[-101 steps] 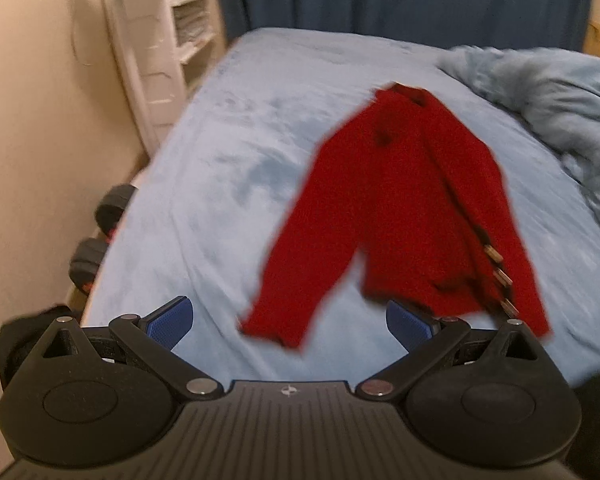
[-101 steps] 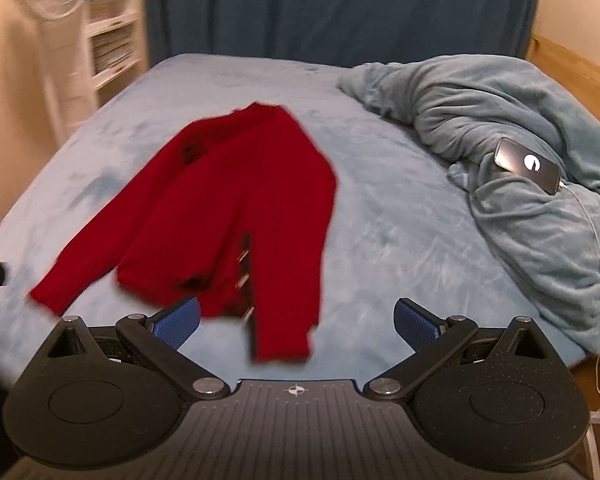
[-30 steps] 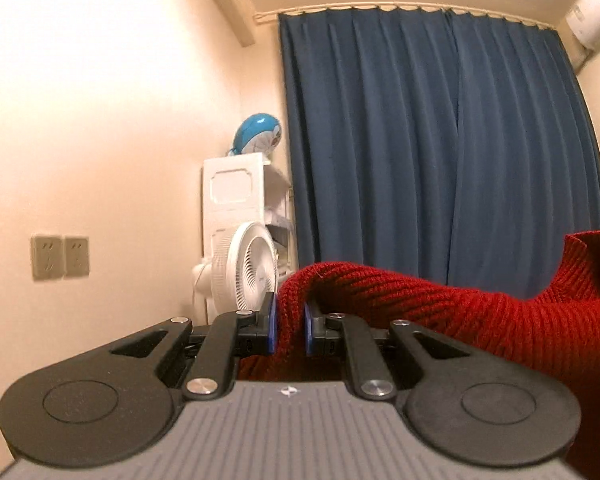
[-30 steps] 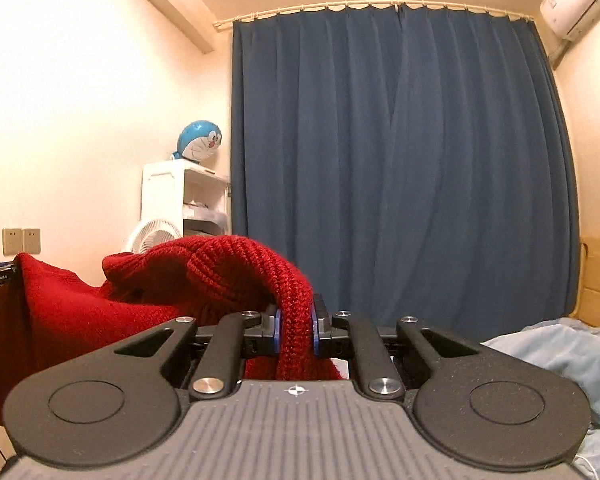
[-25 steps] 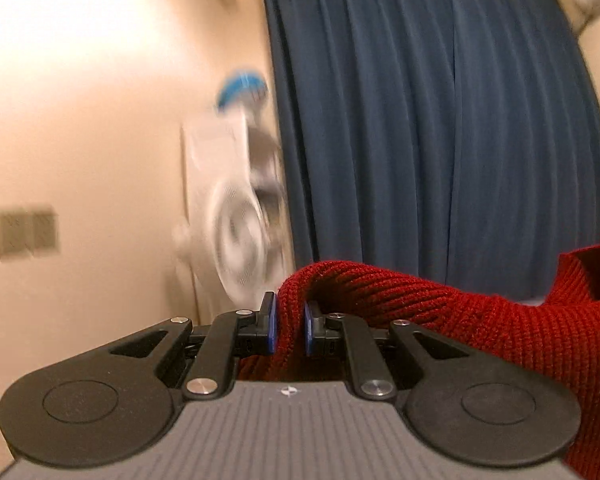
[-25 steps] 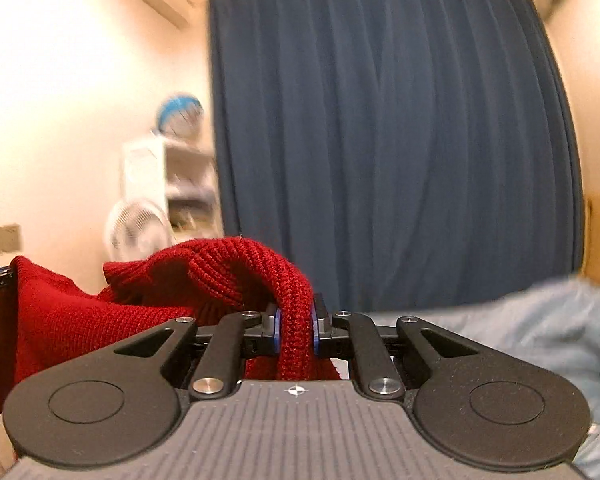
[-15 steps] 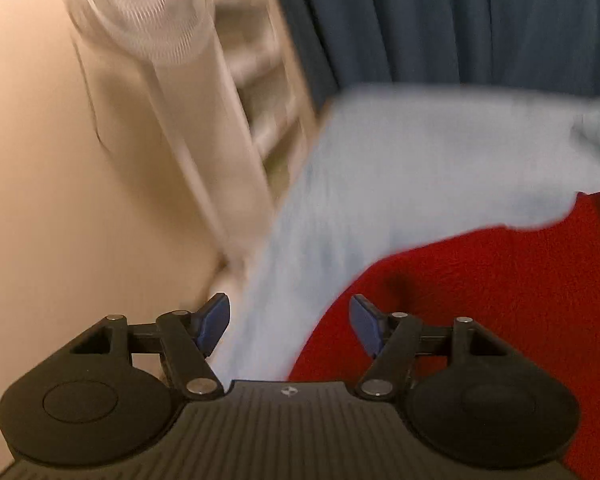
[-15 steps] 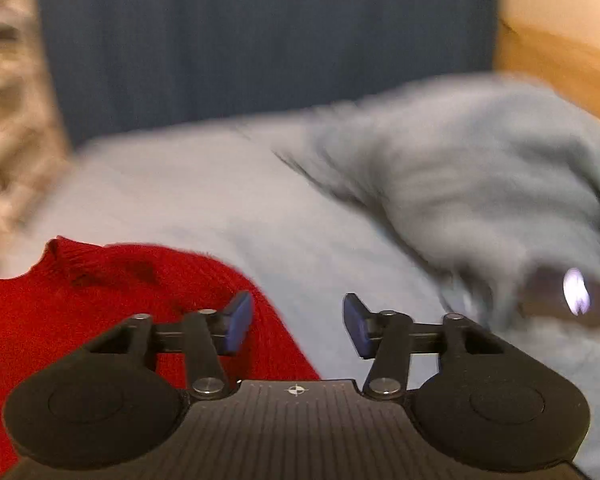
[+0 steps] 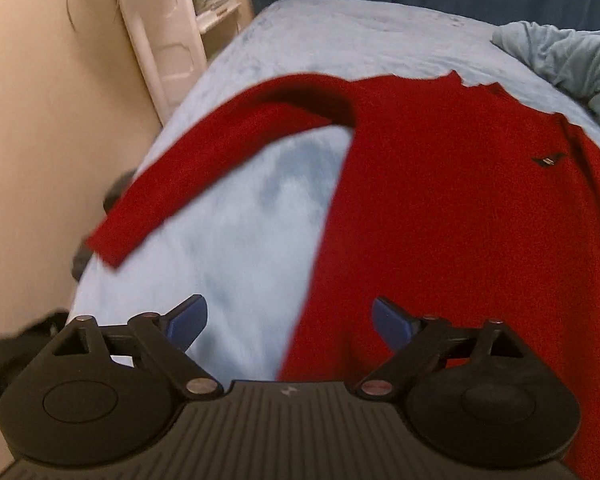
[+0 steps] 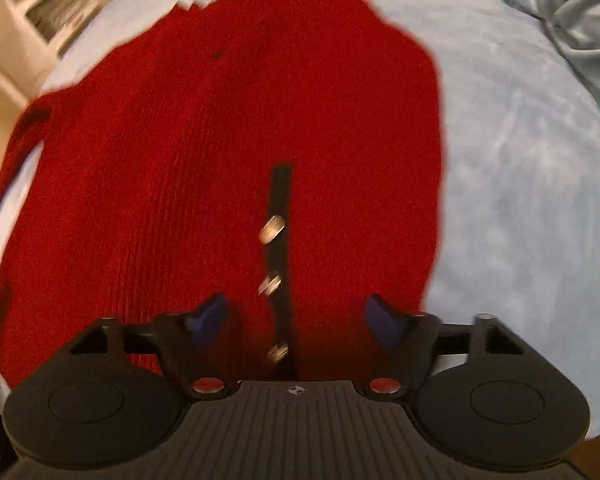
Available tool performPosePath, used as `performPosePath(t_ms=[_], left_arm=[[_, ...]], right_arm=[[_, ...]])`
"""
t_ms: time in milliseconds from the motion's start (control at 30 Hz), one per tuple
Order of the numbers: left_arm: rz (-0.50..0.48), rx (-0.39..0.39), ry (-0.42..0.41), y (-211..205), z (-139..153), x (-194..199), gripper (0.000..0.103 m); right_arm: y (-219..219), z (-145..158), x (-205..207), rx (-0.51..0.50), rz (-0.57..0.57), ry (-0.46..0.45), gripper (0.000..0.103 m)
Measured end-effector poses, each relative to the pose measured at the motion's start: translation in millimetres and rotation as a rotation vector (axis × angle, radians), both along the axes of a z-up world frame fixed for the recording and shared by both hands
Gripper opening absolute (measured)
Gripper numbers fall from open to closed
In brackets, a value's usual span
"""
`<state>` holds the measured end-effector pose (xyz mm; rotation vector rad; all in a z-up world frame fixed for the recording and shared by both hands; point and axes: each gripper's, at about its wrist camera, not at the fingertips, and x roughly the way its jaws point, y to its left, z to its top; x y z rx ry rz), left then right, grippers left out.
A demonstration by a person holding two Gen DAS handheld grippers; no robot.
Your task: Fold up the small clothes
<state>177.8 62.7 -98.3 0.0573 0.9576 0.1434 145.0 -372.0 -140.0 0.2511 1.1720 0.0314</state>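
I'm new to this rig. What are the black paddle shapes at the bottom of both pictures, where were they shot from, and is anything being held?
Those are hand-held grippers, one per hand, each carrying a fisheye camera that looks along its blue-padded fingers. One picture is from the left gripper, the other from the right gripper. Both look down at a red cardigan spread on a light blue bed, one sleeve stretched sideways. Both grippers have just been opening and hold nothing. A rumpled blanket lies beyond.
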Motion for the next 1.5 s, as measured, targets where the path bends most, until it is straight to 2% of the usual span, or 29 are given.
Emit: performPosePath(t_ms=[33, 67, 100, 133, 200, 233, 267, 300, 333, 367, 433, 533, 600, 733, 800, 933, 1033, 1100, 1133, 1200, 1267, 1333, 1433, 1467, 1500], left_arm=[[-0.005, -0.005, 0.009, -1, 2, -8, 0.093], [-0.009, -0.005, 0.014, -1, 4, -12, 0.093], [-0.013, -0.001, 0.012, 0, 9, -19, 0.093], [-0.018, 0.006, 0.005, 0, 15, -25, 0.093], [-0.015, 0.021, -0.027, 4, 25, -34, 0.093], [-0.015, 0.029, -0.042, 6, 31, -38, 0.093], [-0.012, 0.038, -0.051, 8, 34, -40, 0.093], [-0.005, 0.044, -0.059, 10, 38, -40, 0.093], [0.003, 0.046, -0.066, 11, 40, -39, 0.093], [0.013, 0.043, -0.07, 12, 43, -40, 0.093], [0.026, 0.029, -0.074, 12, 47, -44, 0.094], [0.022, 0.038, -0.071, 11, 45, -48, 0.1], [0.016, 0.049, -0.054, 10, 40, -49, 0.1], [0.035, 0.021, -0.027, 16, 34, -49, 0.101], [0.063, 0.02, -0.038, 26, 35, -51, 0.103], [0.153, 0.013, -0.067, 61, 33, -47, 0.103], [0.257, -0.023, -0.116, 102, 32, -34, 0.103], [0.328, -0.082, -0.147, 132, 29, -16, 0.103], [0.366, -0.12, -0.155, 148, 26, -4, 0.103], [0.438, -0.2, -0.144, 176, 15, 21, 0.103], [0.497, -0.333, -0.083, 206, -4, 47, 0.103], [0.584, -0.473, -0.022, 235, -26, 67, 0.103], [0.747, -0.592, 0.03, 268, -54, 88, 0.101], [0.787, -0.61, 0.035, 275, -59, 94, 0.098], [0.8, -0.615, 0.017, 280, -62, 100, 0.069]], right_arm=[[13, -3, -1, -0.072, 0.036, -0.016, 0.069], [25, -3, -1, -0.165, 0.092, -0.024, 0.047], [32, -1, 2, -0.254, 0.124, -0.027, 0.013], [26, 8, 7, -0.262, 0.119, -0.018, 0.012], [-10, 40, 19, -0.181, -0.008, -0.025, 0.009], [-27, 60, 25, -0.227, -0.048, -0.079, 0.008], [-52, 86, 33, -0.337, -0.103, -0.163, 0.008], [-74, 104, 42, -0.43, -0.169, -0.202, 0.009], [-101, 121, 52, -0.526, -0.266, -0.231, 0.018], [-129, 137, 61, -0.593, -0.37, -0.257, 0.036], [-161, 156, 67, -0.604, -0.487, -0.26, 0.071], [-164, 161, 55, -0.448, -0.468, -0.283, 0.07], [-139, 140, 31, -0.336, -0.379, -0.254, 0.07], [-80, 91, -2, -0.199, -0.256, -0.108, 0.07], [-49, 77, -23, -0.143, -0.224, -0.104, 0.07], [-6, 77, -53, -0.135, -0.179, -0.195, 0.07], [1, 65, -58, -0.152, -0.126, -0.257, 0.07], [-3, 55, -62, -0.134, -0.109, -0.277, 0.07], [-11, 47, -58, -0.087, -0.134, -0.248, 0.07], [-33, 35, -54, 0.036, -0.232, -0.204, 0.07], [-53, 26, -52, 0.125, -0.371, -0.217, 0.07], [-61, 22, -49, 0.125, -0.441, -0.216, 0.07], [-62, 19, -45, 0.124, -0.445, -0.206, 0.069], [-59, 20, -44, 0.11, -0.428, -0.2, 0.069], [-56, 20, -43, 0.1, -0.413, -0.194, 0.069]])
